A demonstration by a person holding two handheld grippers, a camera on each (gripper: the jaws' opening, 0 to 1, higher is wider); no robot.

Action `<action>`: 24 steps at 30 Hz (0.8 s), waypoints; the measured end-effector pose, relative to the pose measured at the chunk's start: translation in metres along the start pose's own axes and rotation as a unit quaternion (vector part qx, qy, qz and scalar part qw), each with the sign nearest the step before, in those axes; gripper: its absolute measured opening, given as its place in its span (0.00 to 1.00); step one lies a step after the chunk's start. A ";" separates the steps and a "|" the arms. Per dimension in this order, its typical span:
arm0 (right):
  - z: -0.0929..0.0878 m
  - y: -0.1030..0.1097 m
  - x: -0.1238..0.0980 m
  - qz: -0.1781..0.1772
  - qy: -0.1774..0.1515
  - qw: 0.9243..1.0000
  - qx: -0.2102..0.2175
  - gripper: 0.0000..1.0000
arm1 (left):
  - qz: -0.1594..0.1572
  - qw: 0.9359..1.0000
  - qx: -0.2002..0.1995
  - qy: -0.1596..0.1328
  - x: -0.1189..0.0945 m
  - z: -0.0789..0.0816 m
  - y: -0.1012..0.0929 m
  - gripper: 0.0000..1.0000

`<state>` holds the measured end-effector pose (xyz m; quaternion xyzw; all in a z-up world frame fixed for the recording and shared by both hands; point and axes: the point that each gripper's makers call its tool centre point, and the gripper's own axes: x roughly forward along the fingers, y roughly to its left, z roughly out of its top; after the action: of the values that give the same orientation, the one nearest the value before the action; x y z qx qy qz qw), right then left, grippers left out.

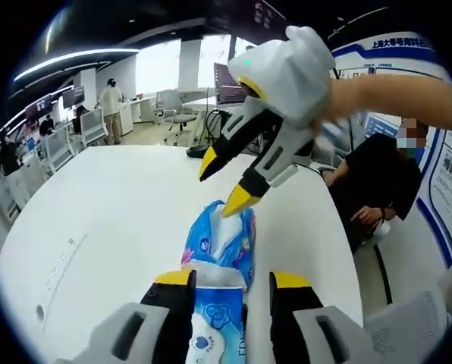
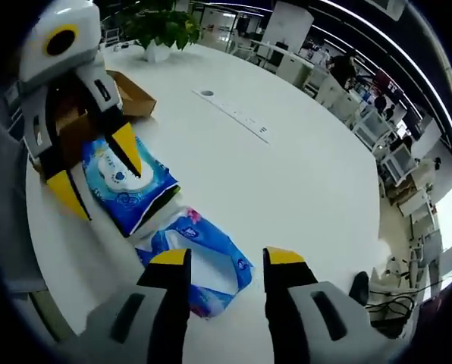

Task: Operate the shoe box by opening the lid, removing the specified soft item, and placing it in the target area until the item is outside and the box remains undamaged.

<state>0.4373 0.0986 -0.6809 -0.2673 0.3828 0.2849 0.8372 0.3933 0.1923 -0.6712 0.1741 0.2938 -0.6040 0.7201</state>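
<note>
White bench (image 2: 302,174) spreading wide across an open office, with a brown cardboard shoe box (image 2: 131,95) near its far edge beside a potted plant (image 2: 156,30). Lying flat on the bench, two soft blue packs: a larger wipes pack (image 2: 127,186) printed with white and blue, and a smaller crinkled pack (image 2: 203,262) with pink at its end, both outside the box. Left tool (image 1: 230,284) spread apart astride the wipes pack, right tool (image 2: 226,262) likewise spread apart just over the smaller pack, gripping nothing.
</note>
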 end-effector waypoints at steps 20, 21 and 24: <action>0.031 0.039 -0.044 0.019 -0.040 0.999 -0.011 0.59 | 0.077 0.995 -0.040 -0.045 -0.127 -0.038 0.017 0.68; 0.033 0.043 -0.045 0.020 -0.038 0.999 -0.014 0.60 | 0.083 0.995 -0.040 -0.047 -0.133 -0.039 0.018 0.68; 0.041 0.054 -0.048 0.025 -0.047 0.998 -0.018 0.67 | 0.090 0.993 -0.054 -0.058 -0.150 -0.045 0.021 0.71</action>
<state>0.3941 0.1505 -0.6320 -0.2594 0.3446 0.3246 0.8418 0.3891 0.3389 -0.6124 0.1252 0.2668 -0.5292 0.7957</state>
